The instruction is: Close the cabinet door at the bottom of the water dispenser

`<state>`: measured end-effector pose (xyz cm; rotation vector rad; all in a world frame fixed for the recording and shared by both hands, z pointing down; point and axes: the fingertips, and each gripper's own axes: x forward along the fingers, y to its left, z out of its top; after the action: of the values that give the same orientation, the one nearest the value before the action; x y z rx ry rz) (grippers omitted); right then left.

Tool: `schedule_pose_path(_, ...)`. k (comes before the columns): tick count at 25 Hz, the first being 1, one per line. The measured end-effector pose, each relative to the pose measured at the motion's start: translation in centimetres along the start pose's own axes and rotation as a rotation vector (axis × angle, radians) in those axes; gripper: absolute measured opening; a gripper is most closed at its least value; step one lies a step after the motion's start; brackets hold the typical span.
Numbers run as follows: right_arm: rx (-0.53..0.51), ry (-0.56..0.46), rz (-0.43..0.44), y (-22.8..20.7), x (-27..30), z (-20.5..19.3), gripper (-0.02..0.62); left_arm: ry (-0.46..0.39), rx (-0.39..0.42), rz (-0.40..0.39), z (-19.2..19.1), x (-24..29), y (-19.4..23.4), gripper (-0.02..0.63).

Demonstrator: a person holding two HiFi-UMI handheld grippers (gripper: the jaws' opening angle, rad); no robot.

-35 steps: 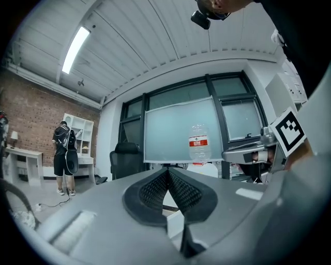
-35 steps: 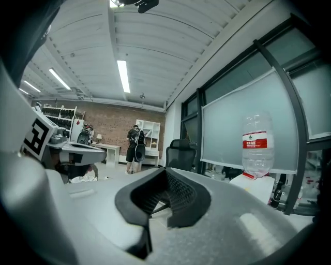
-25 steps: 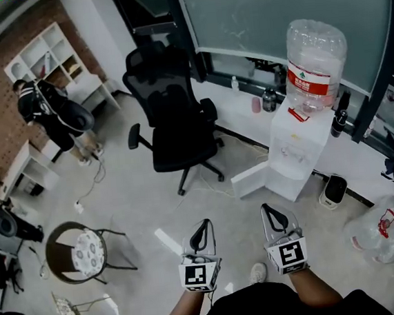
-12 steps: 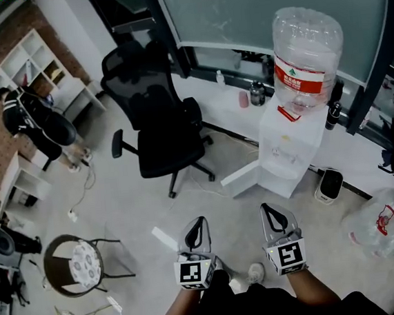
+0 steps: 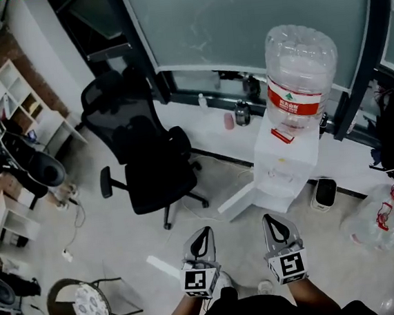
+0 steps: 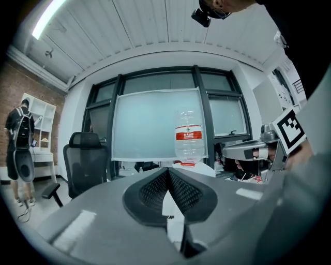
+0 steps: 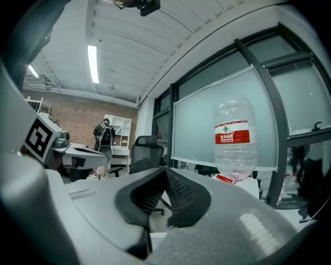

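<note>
The white water dispenser [image 5: 283, 169] stands against the window ledge with a large clear bottle [image 5: 298, 74] on top. Its bottom cabinet door [image 5: 237, 201] hangs open, swung out to the left. My left gripper [image 5: 204, 231] and right gripper [image 5: 272, 219] are held side by side, a short way in front of the door, touching nothing. Both are shut and empty. In the left gripper view the jaws [image 6: 168, 171] meet below the bottle [image 6: 190, 140]. The right gripper view shows its jaws [image 7: 165, 170] closed, the bottle [image 7: 235, 137] ahead to the right.
A black office chair [image 5: 149, 165] stands left of the dispenser. A round stool [image 5: 80, 306] sits at the lower left. A small black-and-white device [image 5: 323, 193] and a plastic bag [image 5: 387, 221] lie right of the dispenser. A person [image 5: 17, 160] stands by white shelves [image 5: 18, 101].
Both grippers and the head have moved forward towards the dispenser. The chair, stool and person have slid left and down in the head view. Both jaws stayed shut.
</note>
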<state>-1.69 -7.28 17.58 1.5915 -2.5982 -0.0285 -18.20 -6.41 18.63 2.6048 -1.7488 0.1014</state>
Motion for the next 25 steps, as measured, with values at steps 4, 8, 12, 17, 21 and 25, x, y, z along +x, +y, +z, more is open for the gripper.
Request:
schedule_pose_path(4, -0.002, -0.002, -0.079, 0.2, 2.1, 0.6, 0.003, -0.005, 0.003, -0.086, 0.0, 2.5, 2.1, 0.018)
schedule_pose_path(8, -0.001, 0.014, -0.146, 0.5, 3.5, 0.1, 0.003, 0.006, 0.005, -0.158, -0.9, 4.2, 3.7, 0.018)
schedule_pose_path(12, 0.011, 0.015, -0.192, 0.4, 4.6, -0.1, 0.003, 0.020, 0.011, -0.220, -1.5, 5.7, 4.3, 0.018)
schedule_pose_path(17, 0.011, 0.026, -0.190, 0.0, 5.6, -0.7, 0.003, 0.018, 0.020, -0.251, -1.4, 7.3, 4.0, 0.018)
schedule_pose_path(21, 0.009, 0.044, -0.194, -1.4, 5.9, -1.8, 0.003, 0.021, 0.007, -0.244, -1.8, 8.6, 3.3, 0.018)
schedule_pose_path(25, 0.007, 0.061, -0.188, -2.7, 6.4, -3.1, 0.002, 0.042, -0.009, -0.228, -3.1, 9.8, 3.0, 0.018)
